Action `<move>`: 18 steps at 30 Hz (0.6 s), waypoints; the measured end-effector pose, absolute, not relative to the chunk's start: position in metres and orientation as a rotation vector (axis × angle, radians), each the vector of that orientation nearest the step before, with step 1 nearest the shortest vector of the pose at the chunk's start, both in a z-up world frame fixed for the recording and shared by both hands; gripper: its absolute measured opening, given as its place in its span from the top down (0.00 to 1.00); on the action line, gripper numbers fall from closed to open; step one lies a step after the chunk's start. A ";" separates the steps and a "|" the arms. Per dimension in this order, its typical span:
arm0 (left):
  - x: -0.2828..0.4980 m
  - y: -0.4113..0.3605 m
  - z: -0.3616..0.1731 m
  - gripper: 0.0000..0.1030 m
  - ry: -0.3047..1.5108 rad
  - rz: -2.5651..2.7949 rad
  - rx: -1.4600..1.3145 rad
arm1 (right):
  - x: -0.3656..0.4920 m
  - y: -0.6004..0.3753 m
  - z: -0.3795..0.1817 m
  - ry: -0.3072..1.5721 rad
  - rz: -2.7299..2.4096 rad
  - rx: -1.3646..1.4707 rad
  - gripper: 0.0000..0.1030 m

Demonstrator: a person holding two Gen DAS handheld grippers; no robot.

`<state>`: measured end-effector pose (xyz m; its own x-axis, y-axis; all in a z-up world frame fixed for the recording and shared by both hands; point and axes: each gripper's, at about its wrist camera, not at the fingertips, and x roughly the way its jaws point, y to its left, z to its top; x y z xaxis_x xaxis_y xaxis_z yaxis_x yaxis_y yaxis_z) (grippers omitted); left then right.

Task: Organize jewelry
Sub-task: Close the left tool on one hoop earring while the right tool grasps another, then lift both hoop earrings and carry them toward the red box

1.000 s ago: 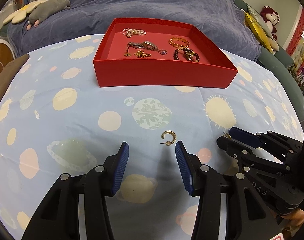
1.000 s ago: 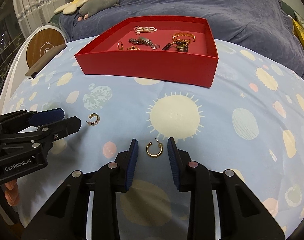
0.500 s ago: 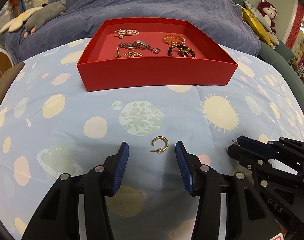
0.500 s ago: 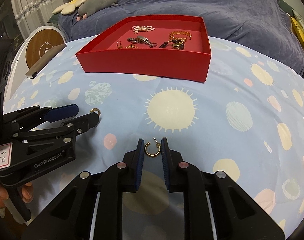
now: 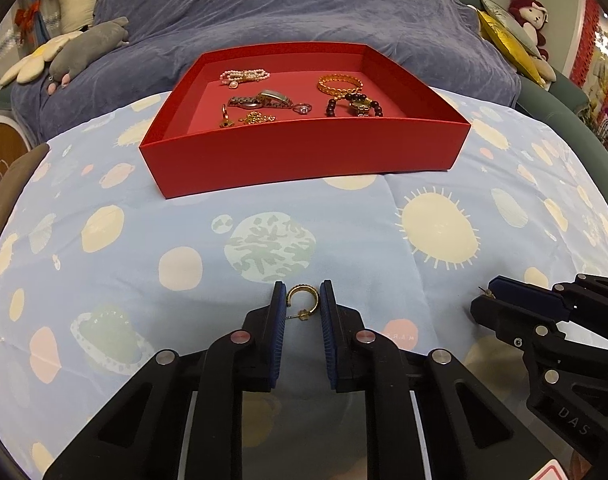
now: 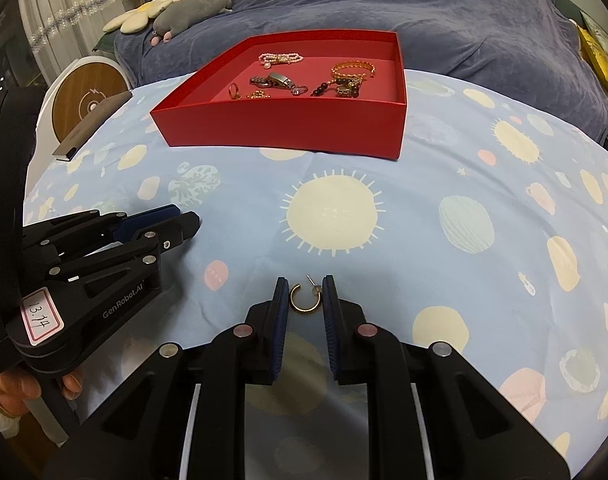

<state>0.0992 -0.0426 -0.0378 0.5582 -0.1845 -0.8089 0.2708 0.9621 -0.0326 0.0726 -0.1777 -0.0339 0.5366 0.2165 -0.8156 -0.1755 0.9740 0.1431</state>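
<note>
On the planet-print cloth, a textured gold hoop earring (image 5: 302,289) lies between the blue pads of my left gripper (image 5: 302,285). Its jaws are closing, and both pads touch the hoop's sides. A smooth gold hoop earring (image 6: 304,309) sits pinched between the pads of my right gripper (image 6: 304,280), its post sticking up. The right gripper (image 5: 492,294) also shows at the left view's right edge, and the left gripper (image 6: 186,222) at the right view's left. Behind stands a red tray (image 5: 304,152) (image 6: 280,128) holding bracelets, a watch and a ring.
A brown notebook (image 5: 8,196) (image 6: 92,124) lies at the cloth's left edge beside a round wooden-faced device (image 6: 88,100). Plush toys (image 5: 84,46) rest on the blue-grey blanket behind the tray. A person's hand (image 6: 8,392) holds the left gripper.
The left gripper slid up around the textured hoop and its wide jaws came in onto it. The right gripper's jaws narrowed onto the smooth hoop and then held still.
</note>
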 end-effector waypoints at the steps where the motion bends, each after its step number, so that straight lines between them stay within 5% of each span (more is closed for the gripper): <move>1: 0.099 -0.042 -0.038 0.86 0.941 -0.269 0.099 | 0.073 -0.178 -0.034 0.976 0.234 0.046 0.84; 18: 0.100 -0.029 -0.019 0.86 0.924 -0.266 0.039 | 0.077 -0.174 -0.015 0.935 0.246 0.060 0.84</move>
